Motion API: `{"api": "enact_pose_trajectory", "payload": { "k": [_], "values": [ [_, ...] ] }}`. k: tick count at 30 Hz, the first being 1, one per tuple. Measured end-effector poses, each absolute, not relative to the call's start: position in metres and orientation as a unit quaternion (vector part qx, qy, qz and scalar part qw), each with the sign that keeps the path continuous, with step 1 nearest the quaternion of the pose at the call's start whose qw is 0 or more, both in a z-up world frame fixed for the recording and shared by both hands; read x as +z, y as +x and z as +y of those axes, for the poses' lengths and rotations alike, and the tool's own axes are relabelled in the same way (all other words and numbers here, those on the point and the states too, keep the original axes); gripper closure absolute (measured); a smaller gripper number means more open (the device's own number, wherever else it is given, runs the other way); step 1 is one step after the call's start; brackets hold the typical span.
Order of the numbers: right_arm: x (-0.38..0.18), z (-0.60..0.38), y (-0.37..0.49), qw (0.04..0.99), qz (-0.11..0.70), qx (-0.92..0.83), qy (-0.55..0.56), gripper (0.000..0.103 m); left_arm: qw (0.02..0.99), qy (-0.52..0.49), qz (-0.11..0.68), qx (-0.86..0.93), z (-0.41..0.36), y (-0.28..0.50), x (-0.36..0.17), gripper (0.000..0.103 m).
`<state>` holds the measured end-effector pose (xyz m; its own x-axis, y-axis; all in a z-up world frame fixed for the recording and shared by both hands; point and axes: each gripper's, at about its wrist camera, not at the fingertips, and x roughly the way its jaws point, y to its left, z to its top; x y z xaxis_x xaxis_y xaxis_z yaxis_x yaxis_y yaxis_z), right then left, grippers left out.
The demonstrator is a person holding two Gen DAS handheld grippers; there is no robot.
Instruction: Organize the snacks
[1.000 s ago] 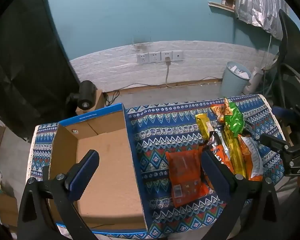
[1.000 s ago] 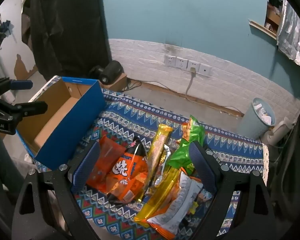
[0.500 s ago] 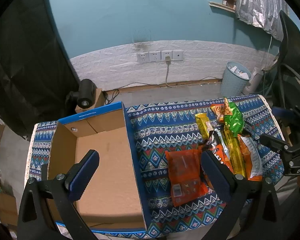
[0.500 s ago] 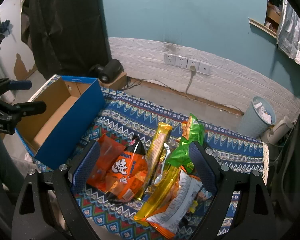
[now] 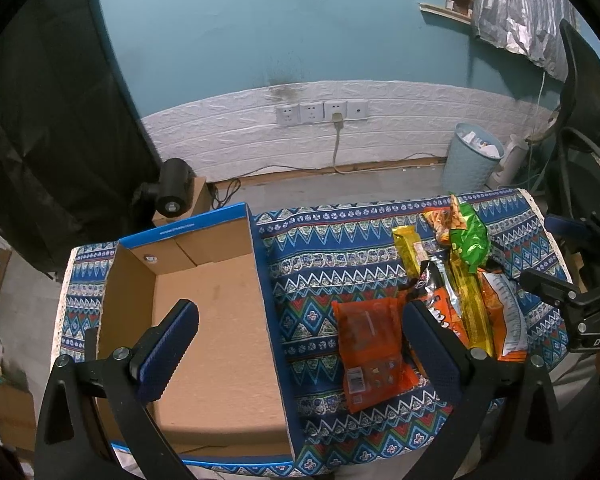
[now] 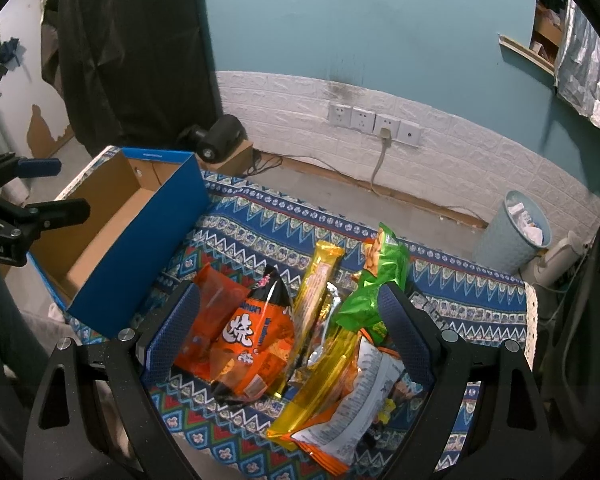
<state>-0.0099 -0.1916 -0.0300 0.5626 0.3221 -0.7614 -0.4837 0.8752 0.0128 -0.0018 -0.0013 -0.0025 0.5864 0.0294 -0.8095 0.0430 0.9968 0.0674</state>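
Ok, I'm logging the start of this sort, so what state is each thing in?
cardboard box: open, nothing inside
flat orange packet: lying on the cloth
green bag: lying in the snack pile
left gripper: open, holding nothing
right gripper: open, above the pile

Both wrist cameras look down from above toward the teal wall, the left over the open blue cardboard box (image 5: 204,320), the right beside it (image 6: 112,240), sharing box and patterned tablecloth (image 5: 320,272)

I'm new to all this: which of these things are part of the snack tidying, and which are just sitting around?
Part of the job:
snack packets
blue cardboard box
left hand-held gripper
right hand-held gripper

Just lying about:
waste bin
wall sockets
patterned tablecloth
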Motion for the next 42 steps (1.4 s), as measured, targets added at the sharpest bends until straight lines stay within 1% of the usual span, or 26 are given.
{"api": "enact_pose_trajectory", "payload": {
  "k": [42],
  "values": [
    [-0.032, -0.1927, -0.0067, 0.875, 0.416, 0.226, -0.097, 0.014, 0.886, 0.044, 0.461, -0.006, -0.0039, -0.0055, -0.0084, 0.0]
  ]
}}
